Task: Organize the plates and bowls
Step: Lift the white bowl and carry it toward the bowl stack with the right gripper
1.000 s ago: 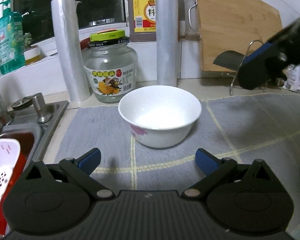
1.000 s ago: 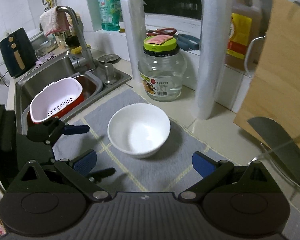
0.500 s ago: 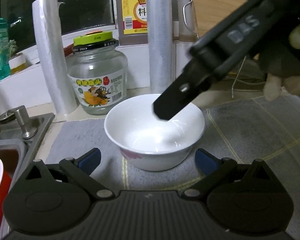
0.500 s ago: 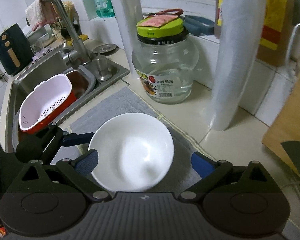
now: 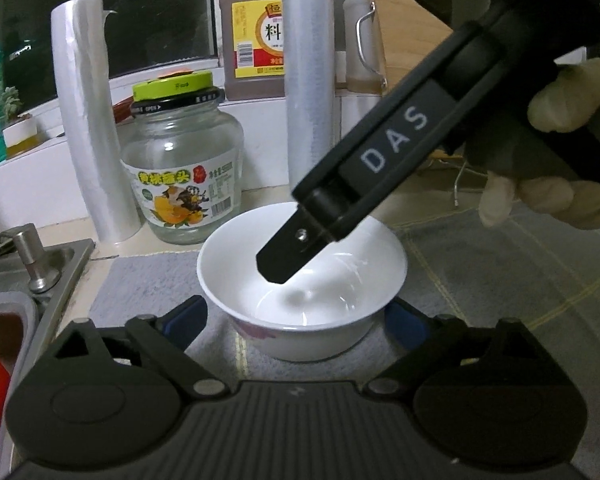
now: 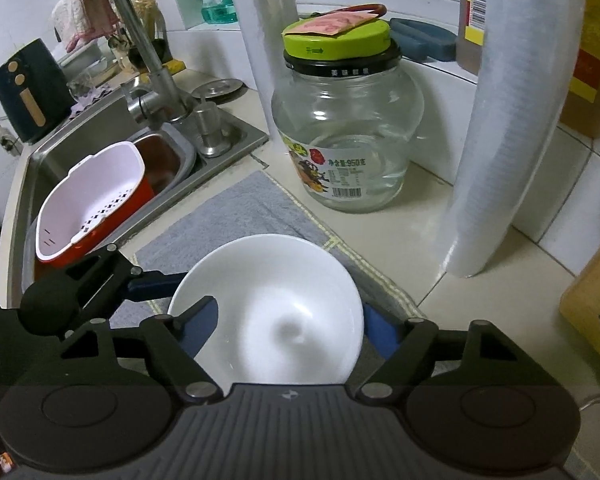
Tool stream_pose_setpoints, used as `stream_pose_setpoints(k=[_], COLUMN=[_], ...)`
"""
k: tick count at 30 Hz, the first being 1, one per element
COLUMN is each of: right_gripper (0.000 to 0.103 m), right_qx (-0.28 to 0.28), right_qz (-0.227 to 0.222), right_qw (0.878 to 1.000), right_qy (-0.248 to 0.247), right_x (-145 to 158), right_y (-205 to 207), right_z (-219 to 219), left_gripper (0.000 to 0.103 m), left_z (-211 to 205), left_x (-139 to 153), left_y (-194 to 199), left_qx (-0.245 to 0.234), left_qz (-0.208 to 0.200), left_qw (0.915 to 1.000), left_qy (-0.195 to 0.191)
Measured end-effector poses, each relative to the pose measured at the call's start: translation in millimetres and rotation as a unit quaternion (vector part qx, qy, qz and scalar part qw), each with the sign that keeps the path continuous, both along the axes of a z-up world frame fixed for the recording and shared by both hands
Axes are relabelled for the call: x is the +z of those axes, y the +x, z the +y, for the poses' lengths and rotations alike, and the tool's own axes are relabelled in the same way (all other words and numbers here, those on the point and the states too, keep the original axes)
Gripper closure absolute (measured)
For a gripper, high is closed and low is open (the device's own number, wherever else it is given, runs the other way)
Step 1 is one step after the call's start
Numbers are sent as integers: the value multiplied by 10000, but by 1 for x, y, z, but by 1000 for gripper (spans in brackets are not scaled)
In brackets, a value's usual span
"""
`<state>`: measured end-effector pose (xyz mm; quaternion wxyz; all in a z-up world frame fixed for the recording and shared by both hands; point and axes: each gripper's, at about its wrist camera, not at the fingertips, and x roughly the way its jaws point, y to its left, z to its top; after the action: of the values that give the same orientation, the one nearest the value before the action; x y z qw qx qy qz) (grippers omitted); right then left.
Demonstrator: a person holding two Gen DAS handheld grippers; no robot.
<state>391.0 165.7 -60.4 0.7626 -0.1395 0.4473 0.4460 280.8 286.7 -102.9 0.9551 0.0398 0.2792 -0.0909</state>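
Observation:
A white bowl (image 5: 340,280) (image 6: 284,280) stands upright on a grey mat (image 5: 140,280). My left gripper (image 5: 296,312) reaches in low, its blue pads either side of the bowl's lower wall and close to it; its jaws are closing. My right gripper (image 6: 290,320) comes down steeply from above with its jaws closing. Its left pad (image 6: 204,328) lies over the bowl's inside and its right pad (image 6: 376,332) sits just outside the rim. In the left wrist view that black finger (image 5: 280,260) dips into the bowl. Firm contact is not clear for either gripper.
A glass jar (image 6: 348,140) with a green lid and two plastic-wrap rolls (image 5: 96,140) (image 5: 308,80) stand just behind the bowl. The sink (image 6: 80,152) with a white and red colander (image 6: 88,200) lies to the left. A wooden board (image 5: 404,40) leans at the back right. A gloved hand (image 5: 560,100) holds the right gripper.
The right gripper came down over the bowl and one finger dipped inside. Both pairs of jaws narrowed around the bowl. The left gripper edged closer to it.

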Motion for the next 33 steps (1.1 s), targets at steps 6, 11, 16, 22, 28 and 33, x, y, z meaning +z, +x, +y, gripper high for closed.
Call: stream_pose_setpoints(k=[6,11,16,22,28,33], right_gripper=[26,26,26,26,26,26], right_qx=[19,4,-18,8,23,73], right_qz=[-14,13,67,37,17,-11], right_qw=[10000,10000,10000,10000,10000,9999], right_qy=[-27,-26,12,35,66,116], right_x=[-2,-4,-3,1,7,13], right_y=[2,2,3,-2,-9,-19], right_z=[1,1,-1,-3,-7,-11], left_gripper=[10,11,11,11,11,11], left_z=[1,2,1,0,-2,-4], left_x=[0,0,1,3,8,13], left_y=[1,1,0,-2,-7,-15], left_qx=[-58,-75,-73,-78,-89,-108], left_qz=[-40,-58,-39,-27,-32,-23], left_qw=[10000,9999,10000,10000,9999,9999], left_qy=[-32,-56,-45,-48,-57,-54])
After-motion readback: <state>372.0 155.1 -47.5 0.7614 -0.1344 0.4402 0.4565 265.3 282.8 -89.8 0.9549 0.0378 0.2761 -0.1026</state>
